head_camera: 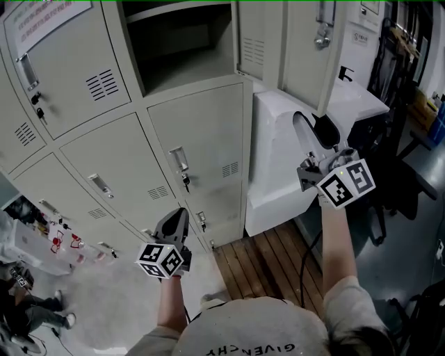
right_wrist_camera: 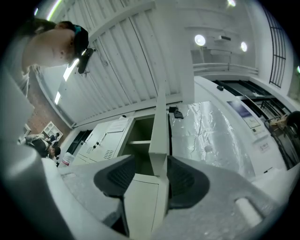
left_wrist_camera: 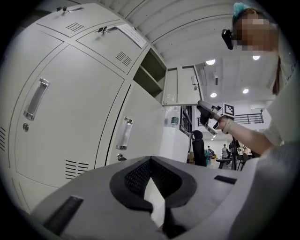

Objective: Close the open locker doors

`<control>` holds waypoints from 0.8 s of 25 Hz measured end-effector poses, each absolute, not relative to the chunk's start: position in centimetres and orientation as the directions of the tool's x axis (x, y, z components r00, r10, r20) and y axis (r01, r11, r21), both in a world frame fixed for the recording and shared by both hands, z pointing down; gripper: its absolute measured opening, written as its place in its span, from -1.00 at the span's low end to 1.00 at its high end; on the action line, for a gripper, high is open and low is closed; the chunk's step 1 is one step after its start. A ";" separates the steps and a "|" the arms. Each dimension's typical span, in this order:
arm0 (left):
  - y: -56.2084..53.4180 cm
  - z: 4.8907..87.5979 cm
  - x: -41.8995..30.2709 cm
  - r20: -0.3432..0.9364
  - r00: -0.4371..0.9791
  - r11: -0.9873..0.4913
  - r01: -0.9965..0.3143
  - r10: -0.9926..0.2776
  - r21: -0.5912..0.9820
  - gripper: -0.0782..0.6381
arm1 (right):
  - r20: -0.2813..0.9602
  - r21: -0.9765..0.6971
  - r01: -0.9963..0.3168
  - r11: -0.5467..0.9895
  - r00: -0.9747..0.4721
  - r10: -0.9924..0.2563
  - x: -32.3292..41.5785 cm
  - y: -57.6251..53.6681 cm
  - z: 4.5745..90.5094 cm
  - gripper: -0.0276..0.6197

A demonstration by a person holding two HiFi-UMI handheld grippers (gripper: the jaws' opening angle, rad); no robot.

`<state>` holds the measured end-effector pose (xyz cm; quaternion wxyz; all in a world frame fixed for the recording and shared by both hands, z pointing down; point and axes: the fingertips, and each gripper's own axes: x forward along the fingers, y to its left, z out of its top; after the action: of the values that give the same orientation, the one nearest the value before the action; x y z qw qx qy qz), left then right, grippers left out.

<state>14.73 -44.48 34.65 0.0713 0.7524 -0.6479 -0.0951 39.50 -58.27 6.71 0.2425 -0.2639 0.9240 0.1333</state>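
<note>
Open locker door (right_wrist_camera: 158,117), swung out from the top compartment. Its upright free edge stands between my right tongs (right_wrist_camera: 157,177), which are spread wide and unclamped. My left tongs (left_wrist_camera: 151,187), nearly closed and empty, hang well below the door.

We take this for the locker corner of a workplace, half office, half workshop. We see a bank of grey steel lockers (head_camera: 201,139) with vents, handles and keys (head_camera: 185,182) in the locks, and a printed notice (head_camera: 49,21) on one door. Just beside them stands a white machine (head_camera: 278,160) partly under plastic wrap, with wooden slats (head_camera: 257,264) on the floor before it. Past the lockers we see an open hall with an office chair (left_wrist_camera: 199,150), people (left_wrist_camera: 224,150) further off, round lamps (left_wrist_camera: 210,62), a railing (left_wrist_camera: 251,119) and a ribbed ceiling (right_wrist_camera: 112,61).
</note>
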 end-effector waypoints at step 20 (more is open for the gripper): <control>-43.2 33.5 13.0 -0.058 0.086 -0.095 -0.977 -0.995 0.191 -0.79 | -0.470 0.211 -0.377 0.902 -0.848 -0.244 32.5 -53.1 7.5 -0.29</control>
<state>12.96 -43.25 33.52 0.0514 0.7350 -0.6706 -0.0862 32.54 -53.08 7.48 0.2216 -0.1635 0.9497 0.1494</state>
